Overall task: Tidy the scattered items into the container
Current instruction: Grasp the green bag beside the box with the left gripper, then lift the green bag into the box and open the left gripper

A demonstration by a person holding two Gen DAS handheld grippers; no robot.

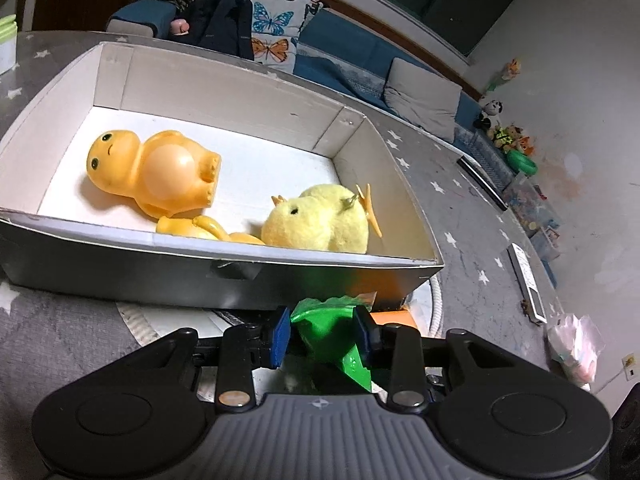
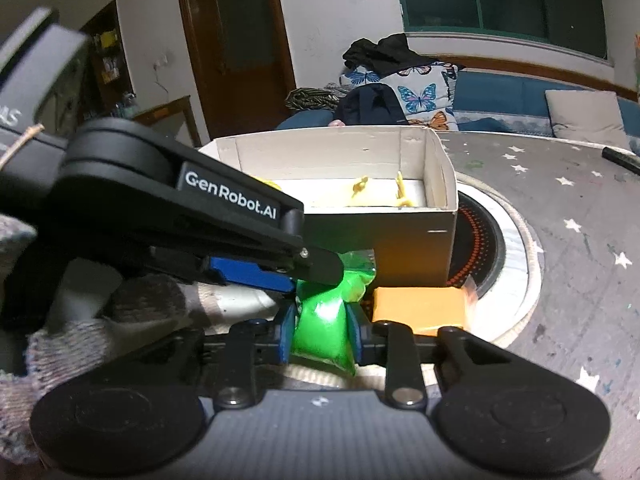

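Note:
A white cardboard box point(image 1: 224, 276) holds an orange plastic doll point(image 1: 160, 172) and a fluffy yellow chick point(image 1: 320, 220). My left gripper point(image 1: 324, 332) is shut on a green packet point(image 1: 332, 328) just in front of the box's near wall. In the right wrist view my right gripper point(image 2: 320, 334) is also shut on the green packet point(image 2: 324, 332), with the left gripper point(image 2: 256, 240) pinching its upper end from the left. The box point(image 2: 408, 248) stands behind, and an orange packet point(image 2: 420, 308) lies beside the green one.
The box sits on a round white-rimmed mat point(image 2: 516, 264) on a grey star-patterned table point(image 2: 580, 240). A remote point(image 1: 528, 280) and a plastic bag point(image 1: 576, 348) lie at the table's right edge. A blue sofa point(image 1: 360, 56) with cushions is behind.

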